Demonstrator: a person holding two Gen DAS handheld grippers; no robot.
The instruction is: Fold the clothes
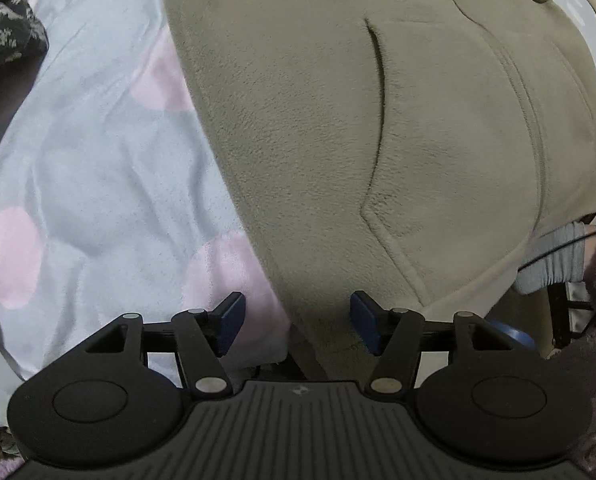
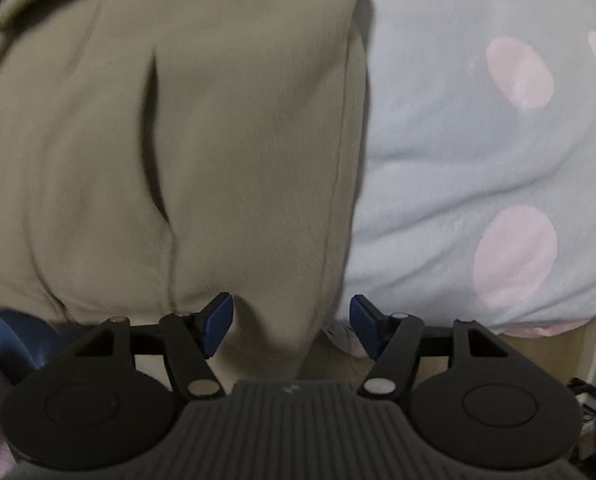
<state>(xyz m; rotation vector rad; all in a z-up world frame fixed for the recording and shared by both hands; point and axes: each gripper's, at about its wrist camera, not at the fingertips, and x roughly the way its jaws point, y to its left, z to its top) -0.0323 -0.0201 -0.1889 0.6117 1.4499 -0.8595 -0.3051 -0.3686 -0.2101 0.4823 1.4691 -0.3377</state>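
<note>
Below both grippers, the near edge of the tan fleece [image 1: 337, 140] is seen, spread flat on the dotted blanket [image 1: 98, 160]. Nothing is held by the left gripper [image 1: 297, 326] or the right gripper [image 2: 291, 326]; the 2 fingers of each are parted. 1 bottom corner lies under each. The fleece stretches away from the fingers.

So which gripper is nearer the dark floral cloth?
Left. The floral cloth lies off the left gripper's side of the beige garment; the right gripper works the opposite edge.
</note>
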